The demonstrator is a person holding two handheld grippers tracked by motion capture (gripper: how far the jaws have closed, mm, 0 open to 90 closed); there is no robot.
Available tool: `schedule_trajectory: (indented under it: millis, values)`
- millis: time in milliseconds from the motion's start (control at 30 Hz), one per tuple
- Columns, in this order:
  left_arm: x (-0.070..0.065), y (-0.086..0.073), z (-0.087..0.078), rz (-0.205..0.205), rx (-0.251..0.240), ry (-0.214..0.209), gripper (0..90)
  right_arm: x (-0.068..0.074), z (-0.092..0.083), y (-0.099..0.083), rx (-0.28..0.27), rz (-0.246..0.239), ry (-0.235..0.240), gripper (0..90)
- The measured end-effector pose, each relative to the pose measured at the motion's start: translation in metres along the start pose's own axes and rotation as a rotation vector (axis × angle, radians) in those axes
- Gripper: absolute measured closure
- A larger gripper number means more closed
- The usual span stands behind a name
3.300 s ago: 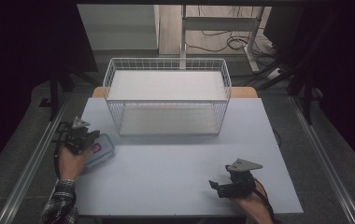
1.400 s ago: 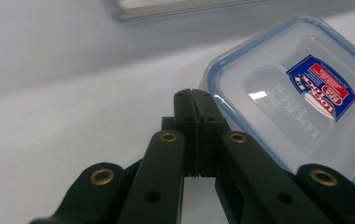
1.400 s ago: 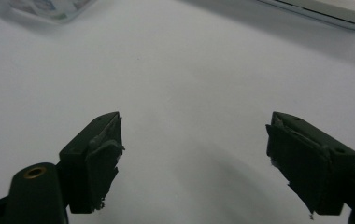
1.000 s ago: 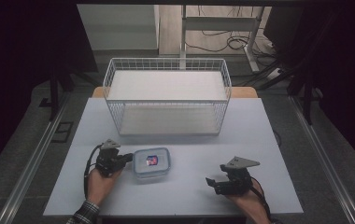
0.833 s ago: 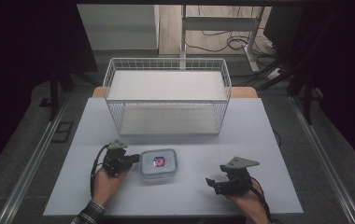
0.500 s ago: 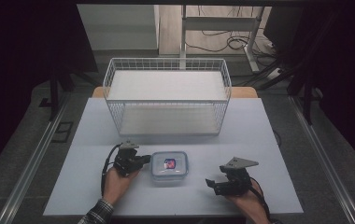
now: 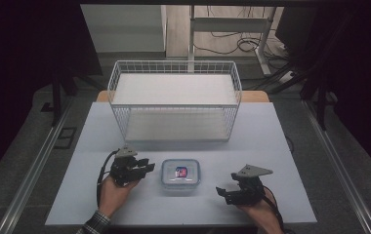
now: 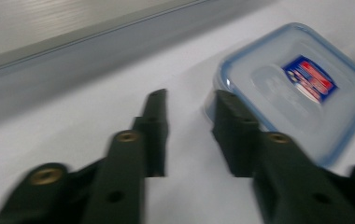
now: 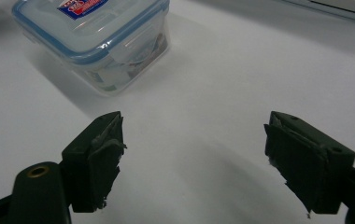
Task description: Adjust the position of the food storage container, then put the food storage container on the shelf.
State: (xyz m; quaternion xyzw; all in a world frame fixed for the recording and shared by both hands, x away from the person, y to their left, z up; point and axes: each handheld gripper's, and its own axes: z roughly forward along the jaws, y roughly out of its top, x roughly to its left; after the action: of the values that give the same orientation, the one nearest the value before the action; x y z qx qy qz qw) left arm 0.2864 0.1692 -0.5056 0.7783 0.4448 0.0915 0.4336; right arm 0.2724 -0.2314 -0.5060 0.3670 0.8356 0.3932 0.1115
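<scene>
Clear plastic box [image 7: 180,173] sits freed on the worktop [image 7: 281,146]; left tool [image 7: 142,166] just opened beside it, right tool [image 7: 227,192] apart, ready.

- Pale grey desk [image 7: 271,131], matt top, evenly lit from above.
- Grey floor [image 7: 42,141] surrounds it; metal rails run along both sides.
- Dark screens [image 7: 27,44] close off left and right.
- Beyond, a white stand [image 7: 232,24] and loose cables [image 7: 242,44] lie on a lighter floor.

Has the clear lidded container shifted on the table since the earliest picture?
Yes. The container has travelled rightward from the table's left edge; it now sits below the wire basket's middle. The left tool has just opened beside it, jaws apart from it.
</scene>
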Motion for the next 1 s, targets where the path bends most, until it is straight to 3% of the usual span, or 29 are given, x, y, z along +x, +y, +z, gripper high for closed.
schedule_trajectory:
  millis: [100,233,333,433,600,767,833,933,1000]
  values:
    - [-0.003,-0.005,-0.011,0.006,-0.013,-0.011,50.8,0.000,0.000,0.000,-0.005,-0.001,0.001,17.2]
    - [-0.006,-0.013,-0.021,0.014,-0.023,0.004,37.0,-0.001,0.000,0.000,-0.023,-0.004,-0.001,14.2]
    - [-0.006,-0.024,-0.027,0.024,-0.043,-0.003,20.7,-0.002,-0.001,-0.001,-0.038,-0.002,0.004,11.0]
    - [-0.008,-0.035,-0.032,0.023,-0.027,0.012,8.1,-0.003,-0.001,-0.002,-0.043,0.001,0.007,9.3]
    - [-0.010,-0.047,-0.032,0.058,0.005,0.022,3.7,-0.002,0.001,-0.002,-0.038,-0.013,0.017,6.9]
    - [-0.003,-0.050,-0.030,0.056,-0.021,-0.009,3.5,-0.003,0.003,-0.003,-0.039,-0.009,0.024,5.2]
    - [-0.002,-0.051,-0.027,0.054,-0.001,-0.035,2.1,-0.003,0.004,-0.003,-0.043,0.002,0.040,5.0]
    - [-0.007,-0.051,-0.022,0.103,0.027,0.001,0.8,0.002,0.006,-0.001,-0.032,-0.022,0.047,5.0]
    - [-0.010,-0.047,-0.021,0.112,0.026,-0.008,0.0,0.004,0.007,0.002,-0.025,-0.031,0.057,5.3]
